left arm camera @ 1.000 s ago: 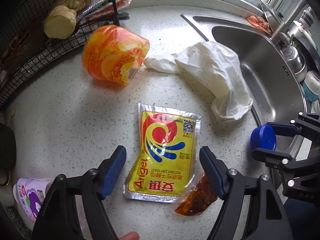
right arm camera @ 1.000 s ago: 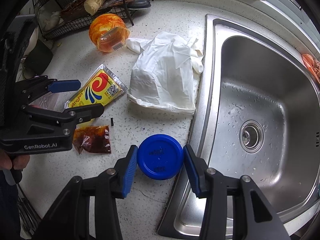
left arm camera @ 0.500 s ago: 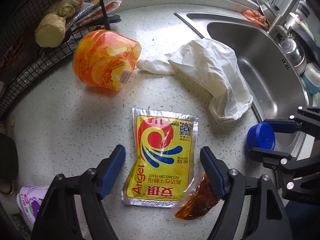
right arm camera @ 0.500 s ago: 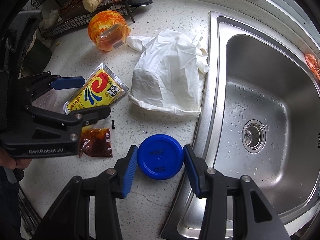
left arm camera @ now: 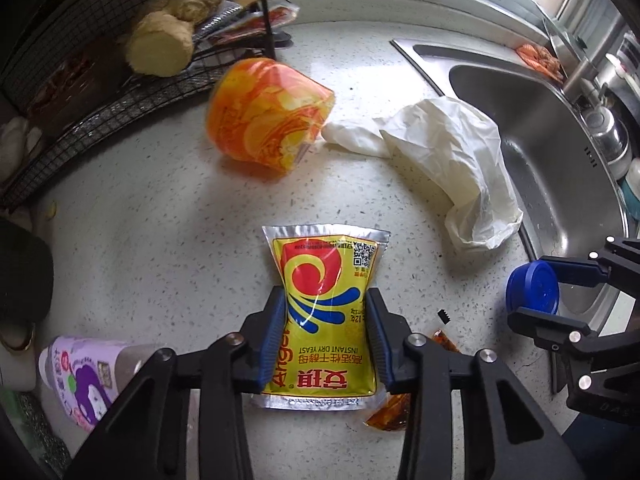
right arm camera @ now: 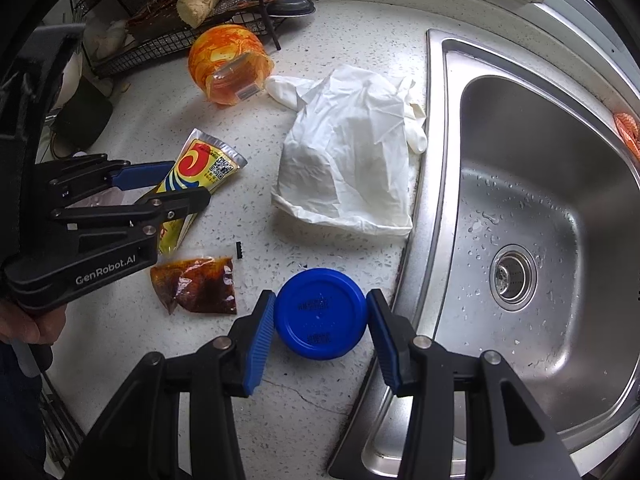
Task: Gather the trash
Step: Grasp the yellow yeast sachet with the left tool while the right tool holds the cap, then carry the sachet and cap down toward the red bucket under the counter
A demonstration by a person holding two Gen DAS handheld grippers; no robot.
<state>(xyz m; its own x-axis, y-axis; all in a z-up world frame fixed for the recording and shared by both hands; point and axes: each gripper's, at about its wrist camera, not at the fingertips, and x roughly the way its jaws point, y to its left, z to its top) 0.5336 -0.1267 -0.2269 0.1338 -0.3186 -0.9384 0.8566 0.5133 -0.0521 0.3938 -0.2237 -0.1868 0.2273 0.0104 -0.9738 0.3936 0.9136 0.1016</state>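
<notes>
A yellow yeast packet (left arm camera: pixel 326 280) lies on the speckled counter (left arm camera: pixel 160 240). My left gripper (left arm camera: pixel 326 300) is closing on it, and its blue pads pinch the packet's sides so that it buckles in the middle. The right wrist view shows the same grip from the side, with the left gripper (right arm camera: pixel 186 182) on the packet (right arm camera: pixel 208 164). My right gripper (right arm camera: pixel 320 304) is shut on a round blue lid (right arm camera: pixel 320 314) at the counter's edge by the sink. A brown sauce sachet (right arm camera: pixel 196 286) lies flat between the two grippers.
An orange noodle cup (left arm camera: pixel 268 120) lies on its side at the back. Beside it are a crumpled white bag and glove (right arm camera: pixel 348 168). The steel sink (right arm camera: pixel 540 200) takes up the right. A wire rack (left arm camera: pixel 80 80) with ginger stands back left, a purple bottle (left arm camera: pixel 84 380) near left.
The left gripper's jaws have come together from wide apart onto the yeast packet, which now bulges between the pads. The right gripper and the blue lid have stayed put.
</notes>
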